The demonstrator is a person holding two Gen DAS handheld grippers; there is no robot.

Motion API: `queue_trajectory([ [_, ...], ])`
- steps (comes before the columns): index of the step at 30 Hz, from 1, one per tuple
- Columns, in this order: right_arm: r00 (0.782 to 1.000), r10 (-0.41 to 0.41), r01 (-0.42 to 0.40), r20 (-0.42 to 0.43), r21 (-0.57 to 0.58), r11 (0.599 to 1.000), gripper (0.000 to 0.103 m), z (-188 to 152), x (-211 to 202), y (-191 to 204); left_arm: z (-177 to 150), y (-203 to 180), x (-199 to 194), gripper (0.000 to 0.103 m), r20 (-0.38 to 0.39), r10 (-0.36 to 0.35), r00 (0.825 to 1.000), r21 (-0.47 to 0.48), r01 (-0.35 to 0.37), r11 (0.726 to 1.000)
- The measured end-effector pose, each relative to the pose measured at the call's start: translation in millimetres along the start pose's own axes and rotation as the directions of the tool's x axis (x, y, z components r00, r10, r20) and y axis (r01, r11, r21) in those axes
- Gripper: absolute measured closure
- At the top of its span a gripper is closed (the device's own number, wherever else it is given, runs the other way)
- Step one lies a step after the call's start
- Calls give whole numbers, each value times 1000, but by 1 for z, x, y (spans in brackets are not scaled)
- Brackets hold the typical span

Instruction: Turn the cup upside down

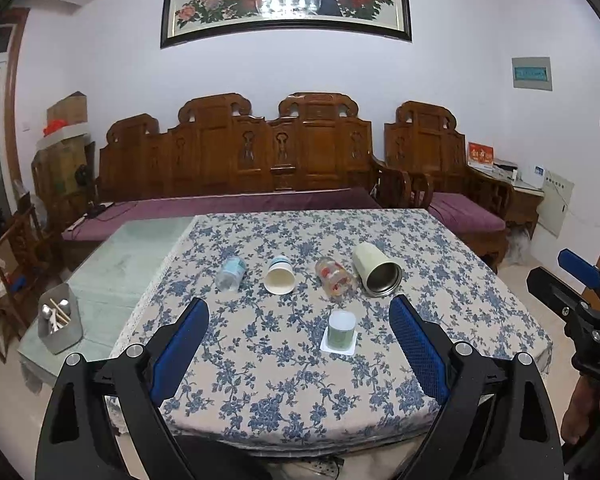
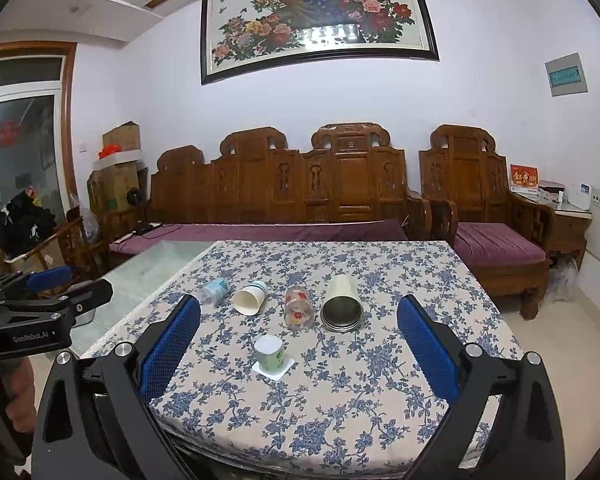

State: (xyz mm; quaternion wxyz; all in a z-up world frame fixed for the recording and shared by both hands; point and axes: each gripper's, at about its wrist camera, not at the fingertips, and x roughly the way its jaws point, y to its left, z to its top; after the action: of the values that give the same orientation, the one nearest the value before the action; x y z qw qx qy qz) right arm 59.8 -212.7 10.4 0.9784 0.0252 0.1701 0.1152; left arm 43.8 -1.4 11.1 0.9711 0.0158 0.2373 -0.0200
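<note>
A small green cup stands upside down on a white square coaster on the flowered tablecloth; it also shows in the right wrist view. Behind it several cups lie on their sides: a clear plastic cup, a white paper cup, a glass with red flowers and a cream steel tumbler. My left gripper is open and empty, held above the table's near edge. My right gripper is open and empty too, to its right.
A grey cutlery holder with chopsticks and spoons stands on the bare glass tabletop at the left. A carved wooden sofa with purple cushions runs behind the table. The tablecloth hangs over the near edge.
</note>
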Motion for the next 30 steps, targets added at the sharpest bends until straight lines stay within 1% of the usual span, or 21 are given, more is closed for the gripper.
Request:
queue_trajectory([
  [30, 1000, 1, -1, 2, -2, 1000, 4, -2, -2, 4, -3, -2, 2, 15, 4, -9, 1000, -4, 9, 1000],
])
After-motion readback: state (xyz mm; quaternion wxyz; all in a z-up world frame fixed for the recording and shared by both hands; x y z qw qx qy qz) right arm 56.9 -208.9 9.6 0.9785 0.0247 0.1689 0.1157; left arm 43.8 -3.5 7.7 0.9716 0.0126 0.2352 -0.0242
